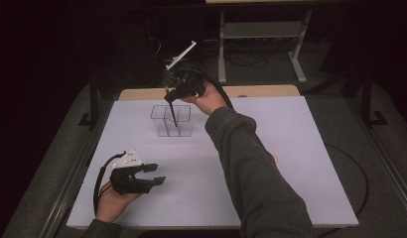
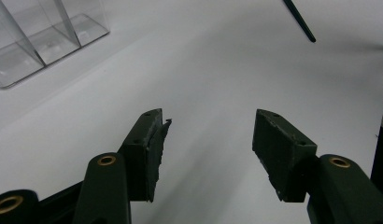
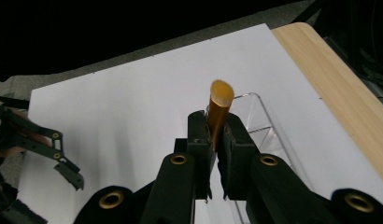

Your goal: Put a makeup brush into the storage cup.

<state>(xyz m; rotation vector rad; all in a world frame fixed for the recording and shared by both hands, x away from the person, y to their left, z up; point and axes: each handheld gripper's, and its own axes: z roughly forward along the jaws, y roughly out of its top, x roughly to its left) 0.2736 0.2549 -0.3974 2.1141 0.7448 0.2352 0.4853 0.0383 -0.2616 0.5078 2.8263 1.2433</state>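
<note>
Nearest the high camera I see the grey sleeve of the right forearm, reaching up across the broad white sheet that covers the pale wooden table. At the far middle of that sheet stands a clear plastic organiser with several compartments. Above it I have the right gripper, its jaws pressed together on a slim brush-like tool with an amber handle end and a dark thin tip. That tool hangs steeply, its dark tip down at the organiser; I cannot tell which compartment it is over. Down at the near left corner, the left gripper lies in an upturned hand, jaws spread with nothing between them.
</note>
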